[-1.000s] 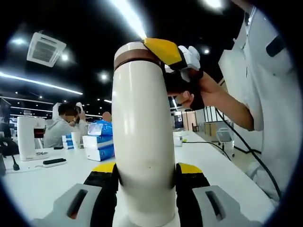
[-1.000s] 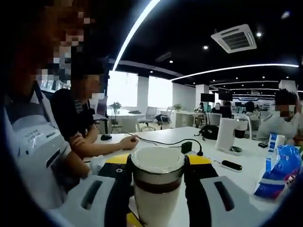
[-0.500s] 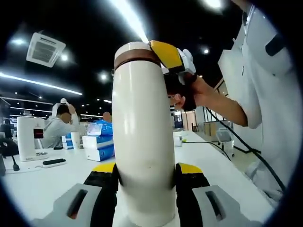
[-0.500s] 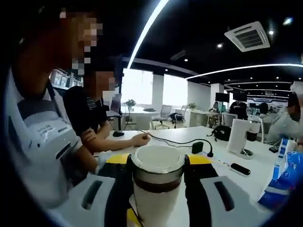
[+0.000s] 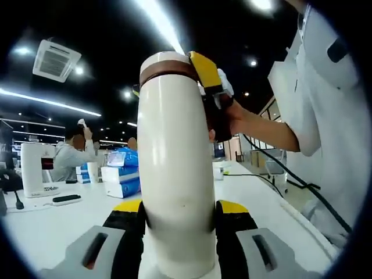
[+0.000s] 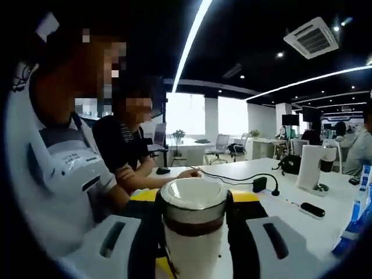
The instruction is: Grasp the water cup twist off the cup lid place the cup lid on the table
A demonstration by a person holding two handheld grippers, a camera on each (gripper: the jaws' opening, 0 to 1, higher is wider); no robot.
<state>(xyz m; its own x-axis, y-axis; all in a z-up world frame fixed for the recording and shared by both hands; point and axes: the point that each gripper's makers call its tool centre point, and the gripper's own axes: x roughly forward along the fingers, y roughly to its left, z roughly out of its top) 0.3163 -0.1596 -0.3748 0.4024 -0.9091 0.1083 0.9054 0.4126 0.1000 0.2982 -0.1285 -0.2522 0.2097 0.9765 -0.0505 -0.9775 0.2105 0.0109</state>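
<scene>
Left gripper point(image 5: 177, 224) clamps the cream water cup point(image 5: 174, 174) low on its body, the cup standing upright through the centre of the left gripper view. Right gripper point(image 6: 193, 203) closes its yellow-tipped jaws on the cup lid point(image 6: 193, 195), low centre in the right gripper view; whether the lid has loosened is hard to judge. Behind lies the white table point(image 6: 290, 224).

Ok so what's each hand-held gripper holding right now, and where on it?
The left hand-held gripper clamps the water cup low on its cream body. The right hand-held gripper grips the cup lid at the top, jaws on either side.
</scene>
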